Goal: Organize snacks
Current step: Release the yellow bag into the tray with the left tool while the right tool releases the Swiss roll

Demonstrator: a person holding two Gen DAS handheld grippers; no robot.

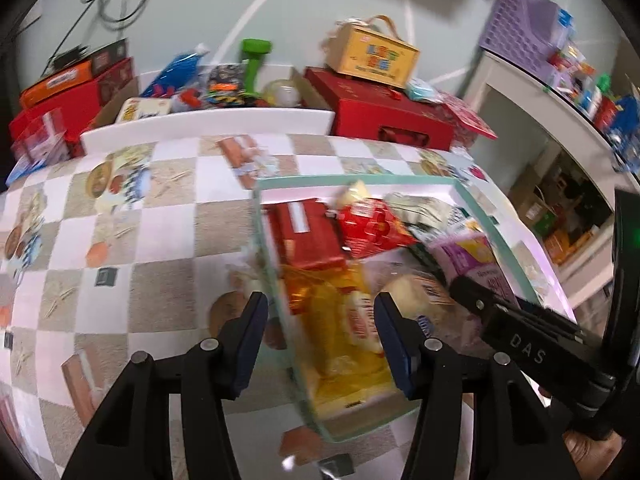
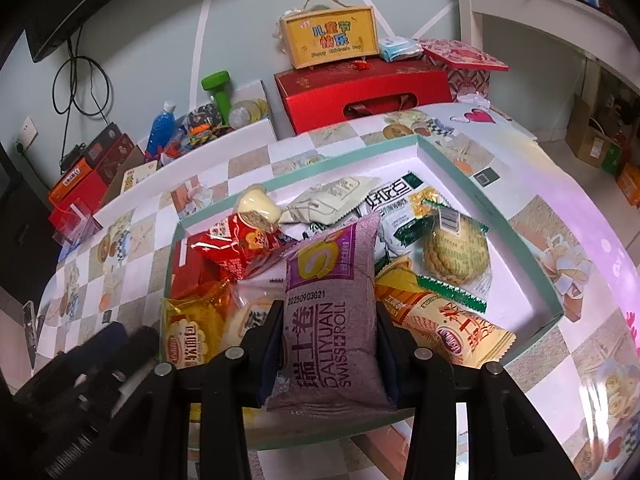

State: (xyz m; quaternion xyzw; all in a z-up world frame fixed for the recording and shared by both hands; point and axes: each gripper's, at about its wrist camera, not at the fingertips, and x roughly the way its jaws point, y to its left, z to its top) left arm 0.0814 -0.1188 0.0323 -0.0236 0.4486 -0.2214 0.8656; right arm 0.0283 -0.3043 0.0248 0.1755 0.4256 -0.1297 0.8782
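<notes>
A white tray with a teal rim lies on the checkered tablecloth and holds several snack packets. My right gripper is shut on a purple Swiss roll packet, held over the tray's near half. In the left wrist view the same packet shows at the tip of the right gripper. My left gripper is open and holds nothing. It hovers over the tray's left wall, above a yellow bread packet. A red packet and a red box lie at the tray's left side.
Behind the table stand a red gift box with a yellow handled box on top, and a white bin of toys. Red and orange boxes pile at the far left. A white shelf unit stands right.
</notes>
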